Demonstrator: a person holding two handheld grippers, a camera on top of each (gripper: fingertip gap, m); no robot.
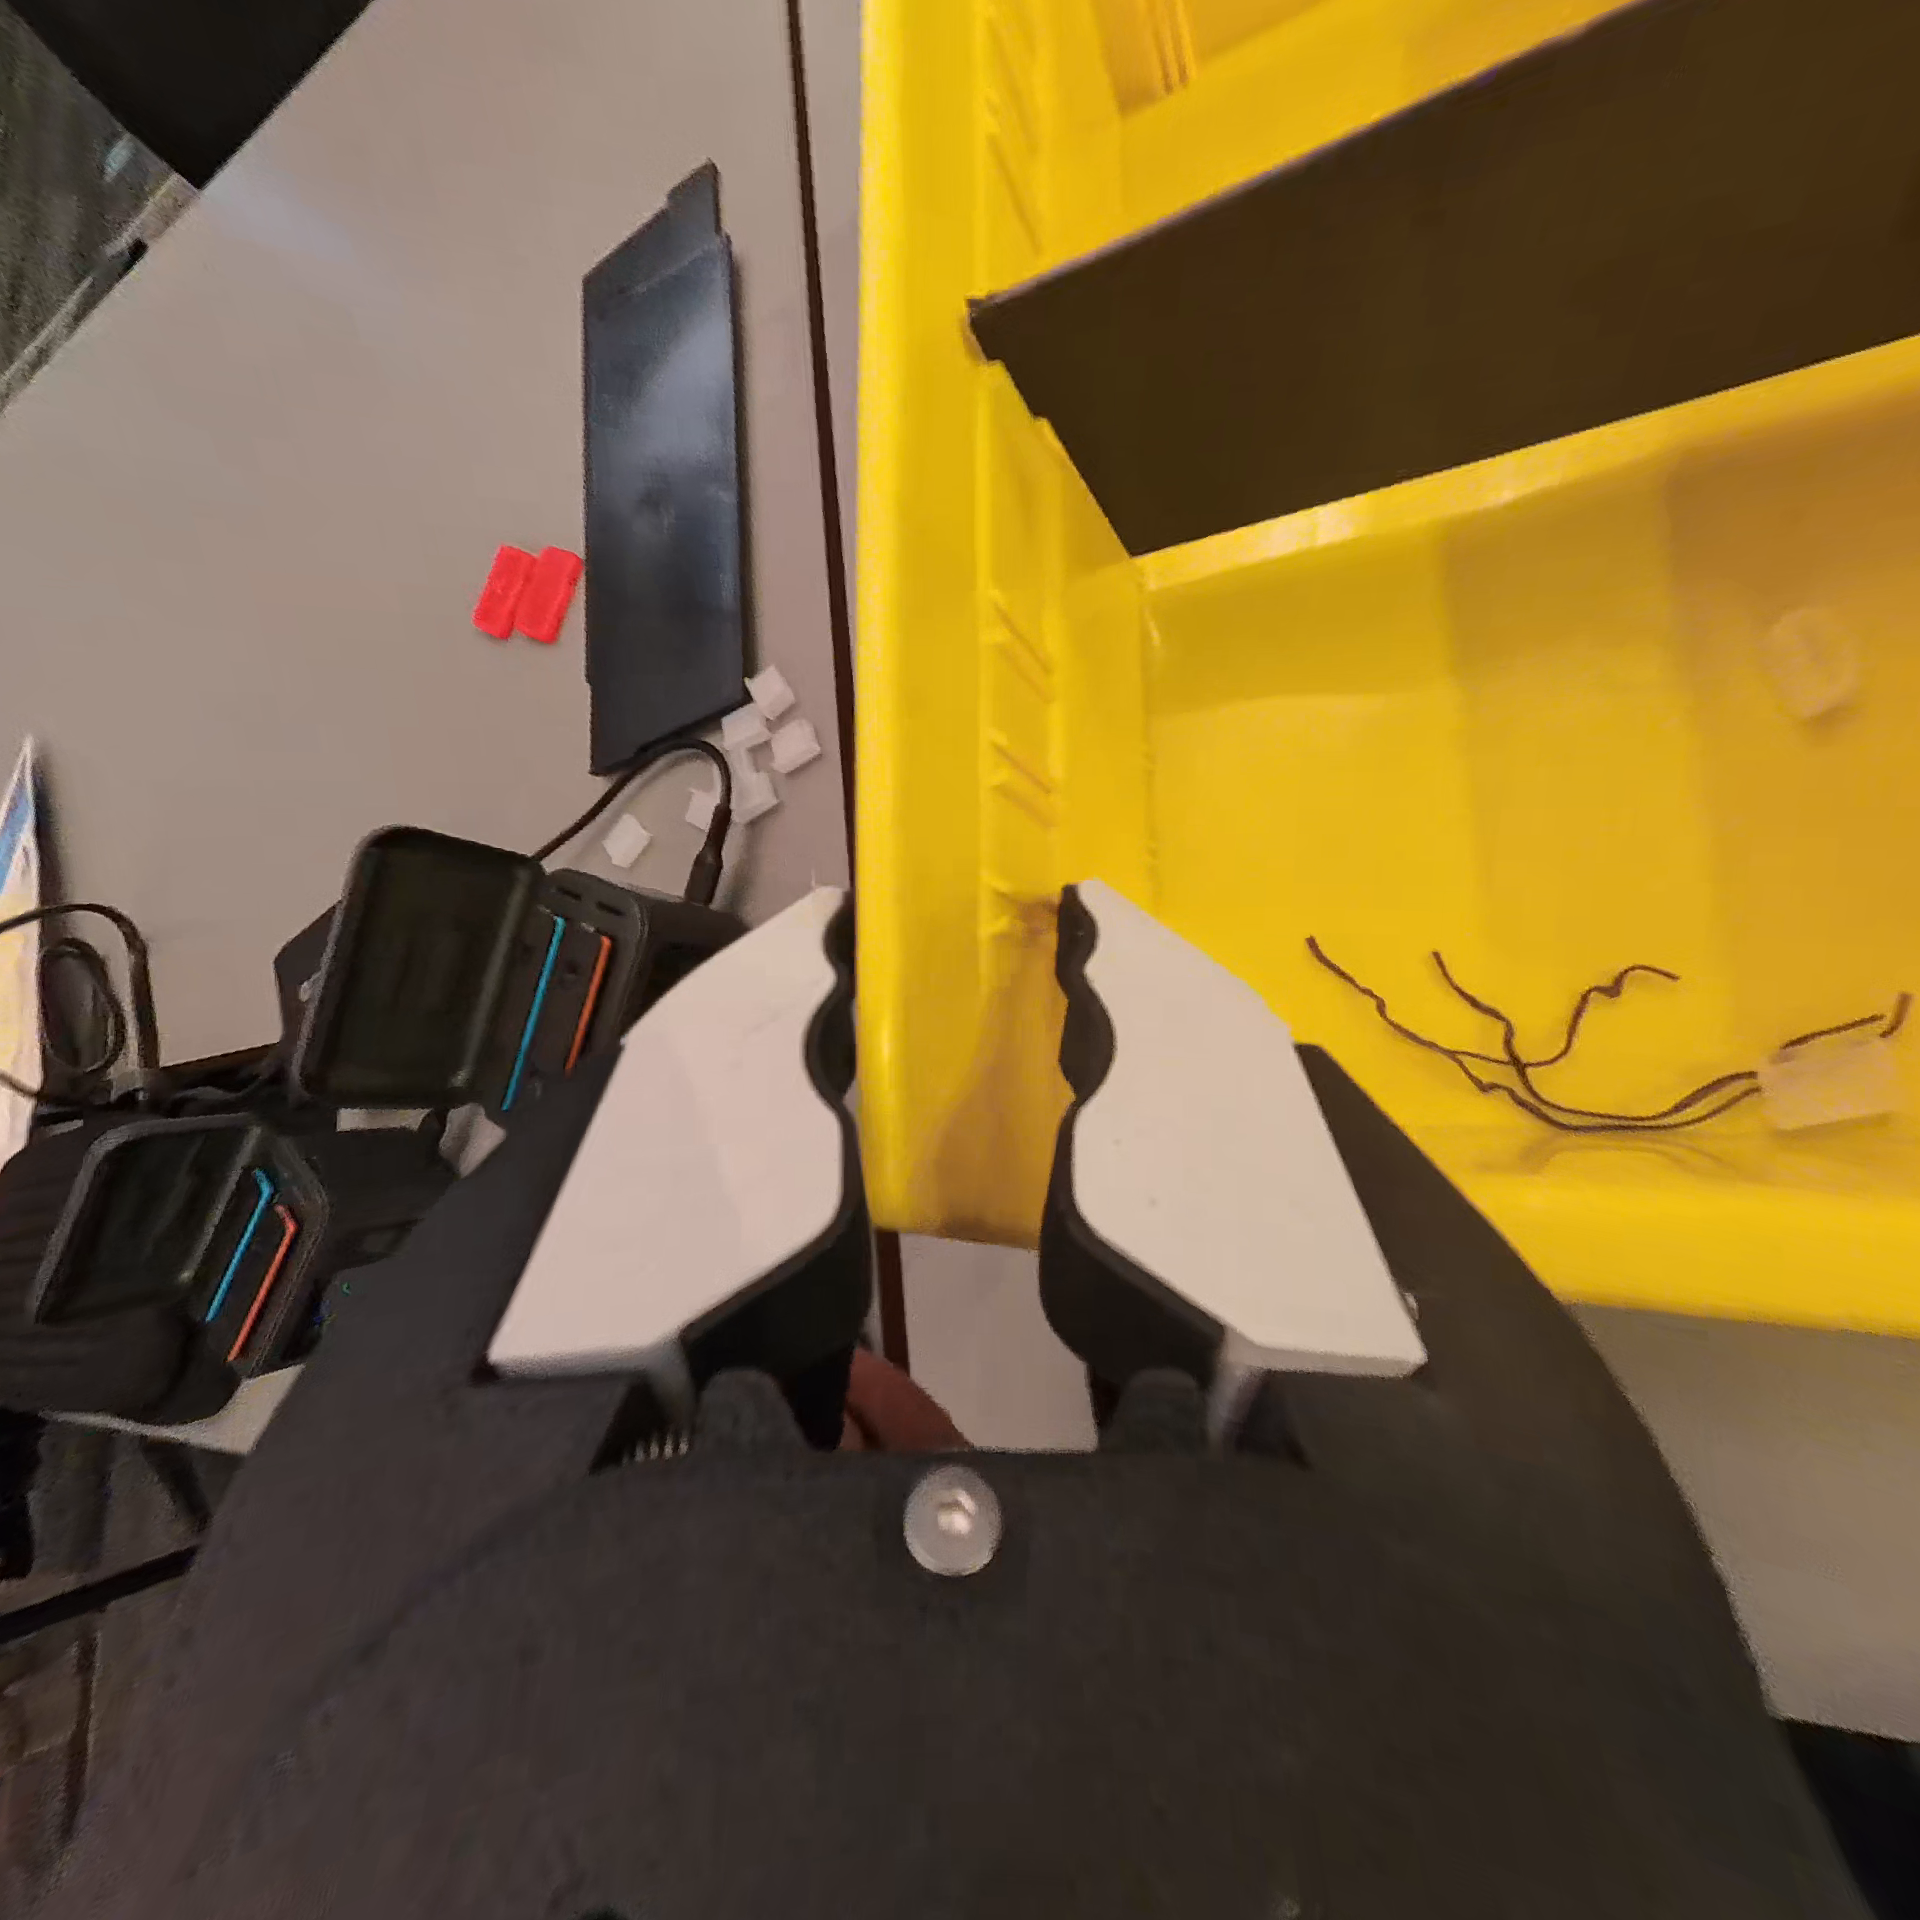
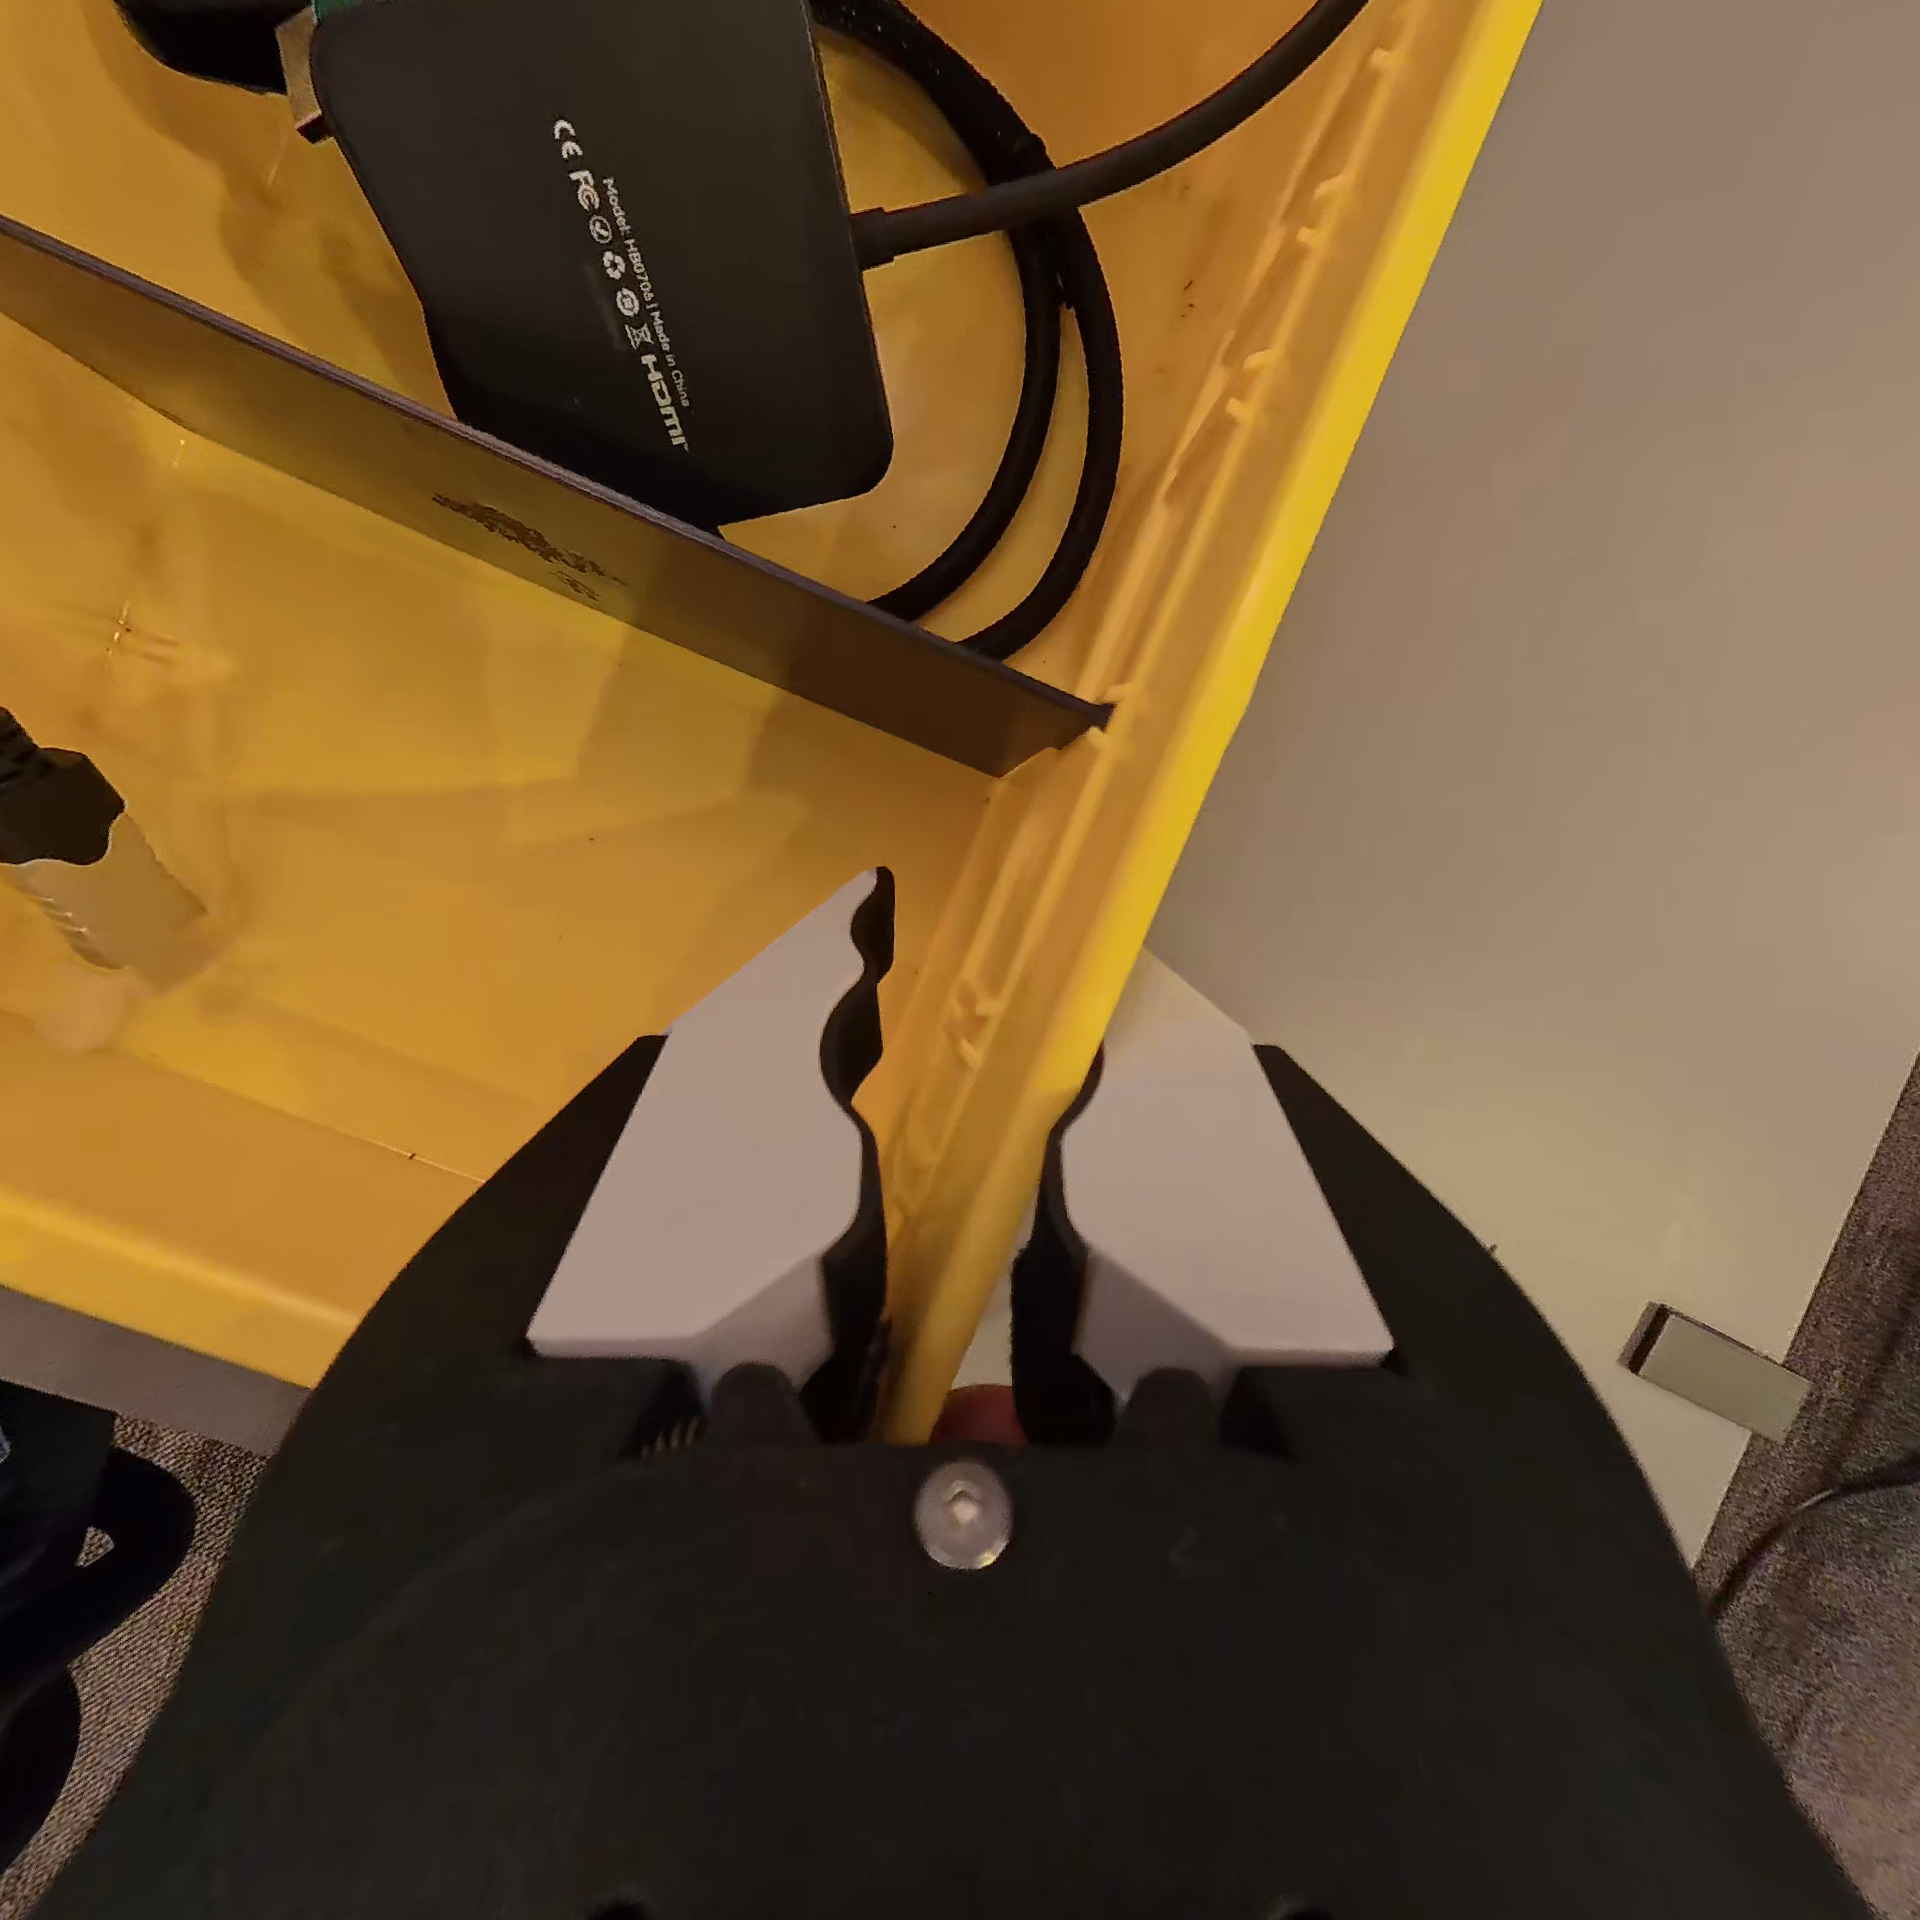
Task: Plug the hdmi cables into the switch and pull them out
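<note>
I am holding the yellow bin (image 1: 1455, 790) by its two side walls, one tool on each. My left tool (image 1: 956, 914) is straddling the bin's left wall, one finger outside and one inside, and the fingers are pressing against the plastic, so it is gripping the bin wall. My right tool (image 2: 997, 966) is doing the same on the opposite wall (image 2: 1195, 644), clamped over the rim with one finger inside and the other outside and partly hidden behind the wall.

The switch (image 2: 613, 260), a flat black box, is lying in the bin's far compartment, behind a black divider (image 2: 540, 540). A smooth black cable (image 2: 1091, 171) is entering its right edge, and braided black cables (image 2: 1070, 416) are looping beside it along the wall. Whether they are plugged in I cannot tell. In the near compartment, a black HDMI plug (image 2: 73, 831) with a metal tip is lying at the left edge, apart from the switch.

The left view is showing thin dark wires (image 1: 1507, 1029) on a small clear connector in the near compartment. Outside the bin, on the grey surface (image 1: 312, 416), a dark flat panel (image 1: 665, 488), a red piece (image 1: 525, 592) and small white clips (image 1: 769, 727) are lying.
</note>
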